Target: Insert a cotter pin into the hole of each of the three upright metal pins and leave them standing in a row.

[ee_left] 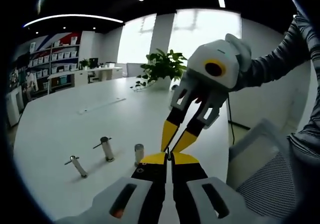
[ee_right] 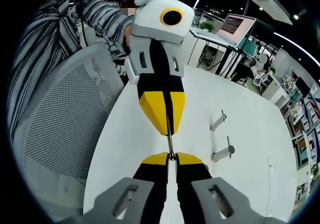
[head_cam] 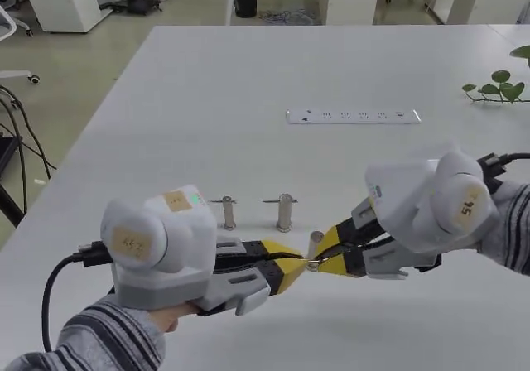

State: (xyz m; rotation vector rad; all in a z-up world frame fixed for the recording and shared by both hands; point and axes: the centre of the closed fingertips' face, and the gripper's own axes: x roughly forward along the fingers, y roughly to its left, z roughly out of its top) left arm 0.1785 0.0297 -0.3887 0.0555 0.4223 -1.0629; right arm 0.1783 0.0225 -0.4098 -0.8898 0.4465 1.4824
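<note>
well beyond the metal pins point(head_cam: 285, 212), a power strip point(head_cam: 354, 116) crosses the white table point(head_cam: 248, 73).

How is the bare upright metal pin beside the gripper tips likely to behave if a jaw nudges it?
The bare metal pin is a narrow cylinder standing free on the smooth table, so it probably tips easily. Once down, being round, it would likely roll. The left gripper and right gripper, both shut on the cotter pin, sit beside it.

Left gripper point(head_cam: 294, 269) at lower left, white rounded housing, yellow-tipped black jaws, black cable, tan label (digits blurred), right gripper point(head_cam: 323, 261) alike at right, grey striped sleeves point(head_cam: 95, 339).
</note>
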